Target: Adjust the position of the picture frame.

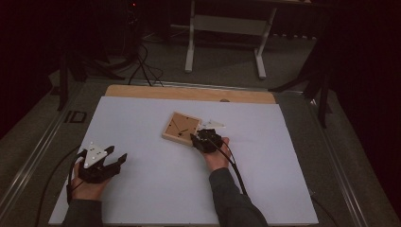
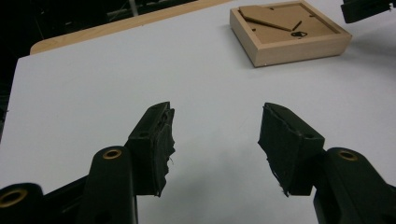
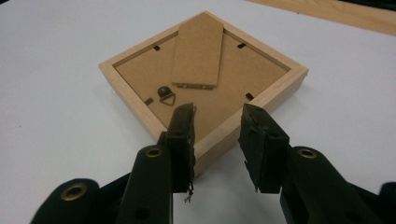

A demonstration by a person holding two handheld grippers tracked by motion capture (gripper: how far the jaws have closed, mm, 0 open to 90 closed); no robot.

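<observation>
- So there's a small wooden picture frame (image 1: 182,128) lying face down on the white tabletop (image 1: 142,189), a bit right of the middle and toward the far side. You can see its brown backing board, the fold-out stand (image 3: 198,50) and a little metal hanging ring (image 3: 166,94) in the right claw view.
- The right claw (image 1: 206,137) is right at the frame's near right corner. Its jaws are partly open and straddle that corner of the wooden rim: one pad sits over the backing side, the other outside the rim. I can't see the pads pressing on the wood yet, so I'd call it open around the corner, not gripping.
- The left claw (image 1: 109,158) is parked near the left edge of the tabletop, well apart from the frame, jaws spread wide with nothing between them.
- Handling guess: the frame looks light and stiff, wood rim with thin board in the back. There's probably glass on the face-down side, so I'd treat it as fragile and not drop or twist it.
- Best hold, to my eye, is the solid wooden rim, pinched across its thickness at a corner or mid-side. The stand and backing look flimsy and could flex or pop out, and the ring is too tiny and loose.
- Smooth wood could slip from a corner pinch, so a lift may tilt it.
</observation>
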